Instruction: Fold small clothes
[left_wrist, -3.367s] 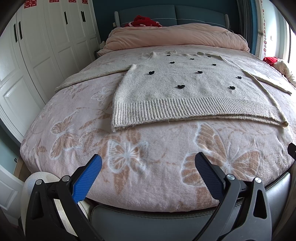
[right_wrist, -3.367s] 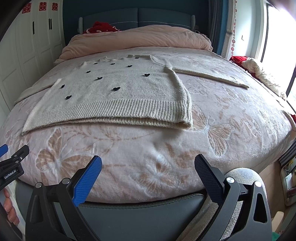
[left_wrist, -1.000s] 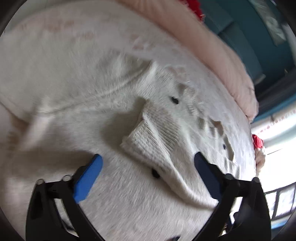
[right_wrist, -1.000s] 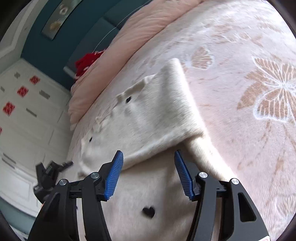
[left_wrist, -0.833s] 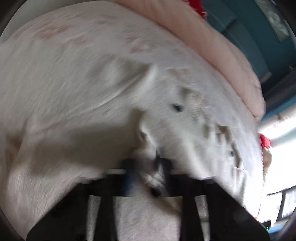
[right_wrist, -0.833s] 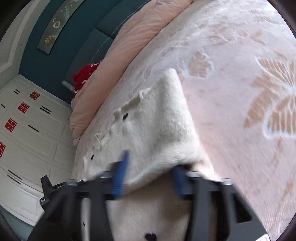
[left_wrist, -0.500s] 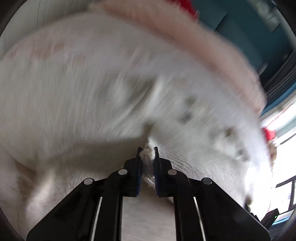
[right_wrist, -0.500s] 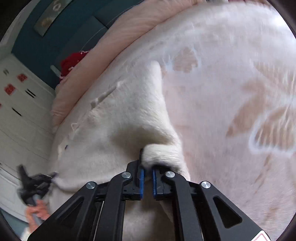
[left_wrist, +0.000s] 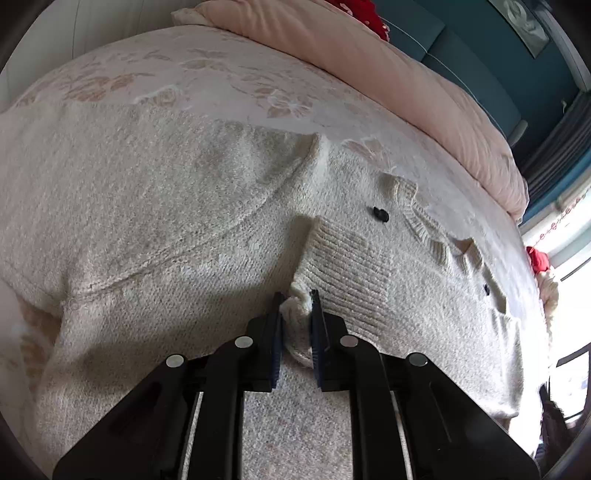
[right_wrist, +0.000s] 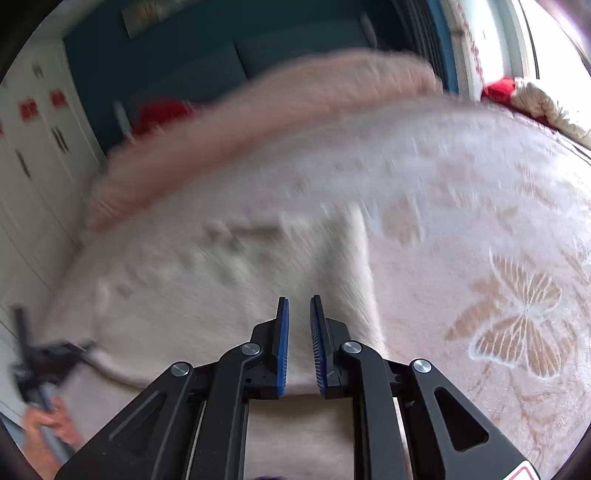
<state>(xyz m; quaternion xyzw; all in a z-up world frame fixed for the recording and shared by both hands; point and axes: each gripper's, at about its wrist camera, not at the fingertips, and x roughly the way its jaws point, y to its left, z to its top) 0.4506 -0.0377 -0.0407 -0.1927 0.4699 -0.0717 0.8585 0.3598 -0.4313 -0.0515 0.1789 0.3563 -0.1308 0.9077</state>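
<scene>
A cream knit sweater (left_wrist: 177, 206) with small black hearts lies on the bed, both sleeves folded in over its body. My left gripper (left_wrist: 296, 301) is shut on the ribbed cuff (left_wrist: 343, 273) of the left sleeve, which lies across the chest near the collar (left_wrist: 424, 221). In the blurred right wrist view, my right gripper (right_wrist: 297, 306) is shut on the folded sweater (right_wrist: 221, 295), with cloth between its pads near the fold's edge. The left gripper also shows in the right wrist view (right_wrist: 40, 362) at the far left, held by a hand.
The bed's pink butterfly-print blanket (right_wrist: 517, 321) spreads to the right. A rolled pink duvet (left_wrist: 388, 74) lies at the head, with a red item (left_wrist: 365, 11) and teal headboard (left_wrist: 472, 55) behind. White wardrobes (right_wrist: 37, 166) stand on the left.
Both grippers moved from the bed's foot to the sweater and closed from open onto the sleeves. The sleeves now lie folded over the body. The right view swung upward.
</scene>
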